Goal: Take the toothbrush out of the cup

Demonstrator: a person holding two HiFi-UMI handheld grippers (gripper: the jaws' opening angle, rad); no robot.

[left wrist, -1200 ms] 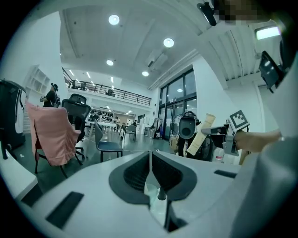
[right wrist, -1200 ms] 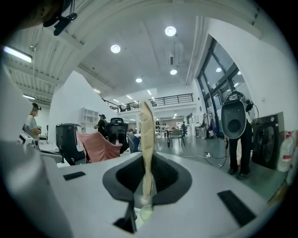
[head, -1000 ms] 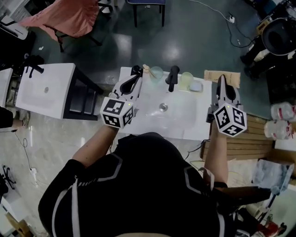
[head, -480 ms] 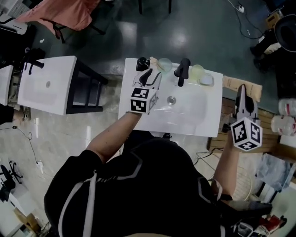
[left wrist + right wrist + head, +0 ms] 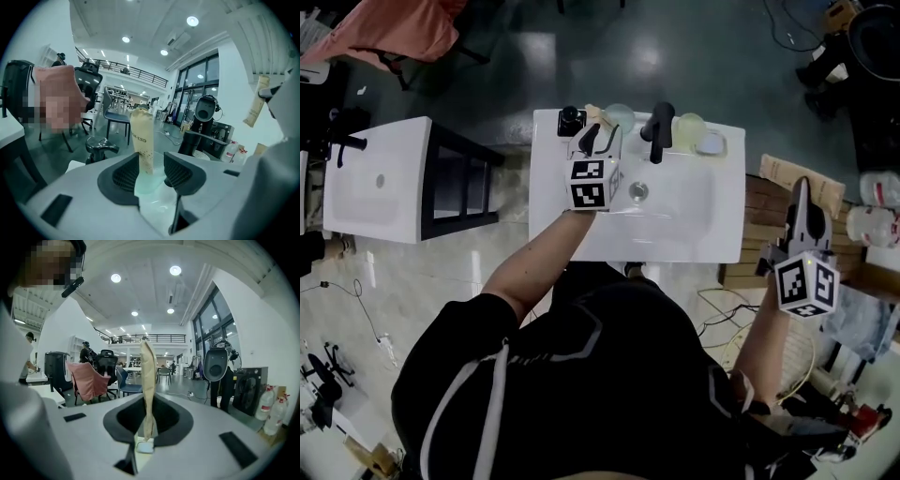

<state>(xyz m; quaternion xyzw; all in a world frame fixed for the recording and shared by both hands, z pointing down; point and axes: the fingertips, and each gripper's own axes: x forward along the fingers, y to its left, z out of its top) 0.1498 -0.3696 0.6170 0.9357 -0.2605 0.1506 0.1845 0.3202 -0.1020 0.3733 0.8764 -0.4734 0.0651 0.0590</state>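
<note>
L hand-held gripper (image 5: 152, 171) at far-left corner of washbasin (image 5: 694, 225). Its jaws are opening, spread w/ pale green cup (image 5: 149, 183) at their tips, pads not pressing it. Paper-wrapped toothbrush (image 5: 143, 140) stands upright in cup. R hand-held gripper (image 5: 149, 420) is right of basin, pinching upright tan paper sleeve (image 5: 148, 380).

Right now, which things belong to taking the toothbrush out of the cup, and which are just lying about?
Job: pale green cup; wrapped toothbrush in it; left gripper, jaws opening, toothbrush between them.
Lying about: black faucet; second cup; small dish; black bottle; right gripper, shut on a paper packet.
</note>
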